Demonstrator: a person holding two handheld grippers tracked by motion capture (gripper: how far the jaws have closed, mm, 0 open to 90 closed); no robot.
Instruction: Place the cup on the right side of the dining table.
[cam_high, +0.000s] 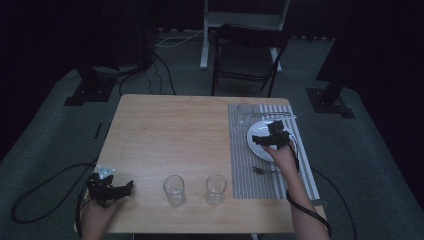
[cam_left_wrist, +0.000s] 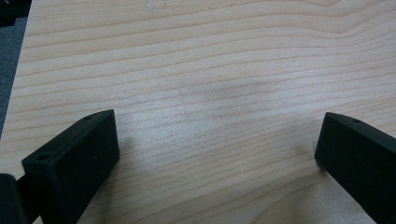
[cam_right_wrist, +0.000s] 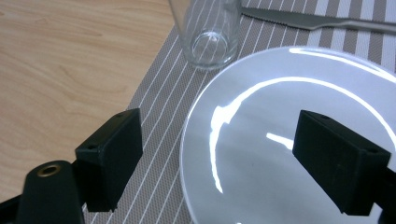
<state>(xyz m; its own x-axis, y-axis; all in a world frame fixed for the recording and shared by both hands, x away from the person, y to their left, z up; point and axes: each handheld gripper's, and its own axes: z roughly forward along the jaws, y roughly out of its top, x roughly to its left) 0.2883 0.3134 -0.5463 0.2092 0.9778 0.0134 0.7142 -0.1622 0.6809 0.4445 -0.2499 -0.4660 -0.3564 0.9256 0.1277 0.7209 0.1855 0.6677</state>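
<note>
So from the high view, the right gripper (cam_high: 276, 134) hangs over the white plate (cam_high: 257, 142) on the striped placemat (cam_high: 245, 170) at right of the wooden worktop (cam_high: 170, 135), while the left gripper (cam_high: 107, 187) sits lower left, well apart from two glasses (cam_high: 174, 190) at the near edge. Left gripper view: jaws spread wide over bare wood, nothing between. Right gripper view: jaws spread, plate (cam_right_wrist: 289, 140) rim between them, a glass (cam_right_wrist: 208, 32) and knife (cam_right_wrist: 317, 19) up top, so I'd guess the plate's next.
</note>
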